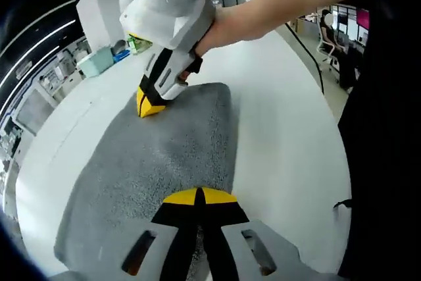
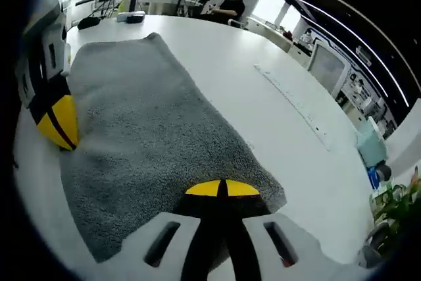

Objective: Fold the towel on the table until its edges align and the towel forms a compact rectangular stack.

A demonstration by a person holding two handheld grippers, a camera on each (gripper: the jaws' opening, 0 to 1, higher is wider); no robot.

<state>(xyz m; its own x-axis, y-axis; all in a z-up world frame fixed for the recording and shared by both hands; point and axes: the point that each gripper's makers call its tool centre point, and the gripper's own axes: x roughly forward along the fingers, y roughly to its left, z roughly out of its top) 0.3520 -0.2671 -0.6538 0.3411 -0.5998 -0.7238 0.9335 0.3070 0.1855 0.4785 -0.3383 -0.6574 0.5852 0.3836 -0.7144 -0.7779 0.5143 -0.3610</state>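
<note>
The grey towel (image 1: 164, 156) lies flat on the white worktop (image 1: 283, 123), the left gripper (image 1: 198, 197) and right gripper (image 2: 222, 189) each pressed closed on its edge at 6 o'clock.

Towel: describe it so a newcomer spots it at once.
Start at the big white table. The towel lies flat on it as a long grey strip, with the left gripper and right gripper pressed on it. It is the only fuzzy grey cloth there; everything else nearby is hard and white.

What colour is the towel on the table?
Grey, a speckled terry; the towel shows best in the right gripper view.
</note>
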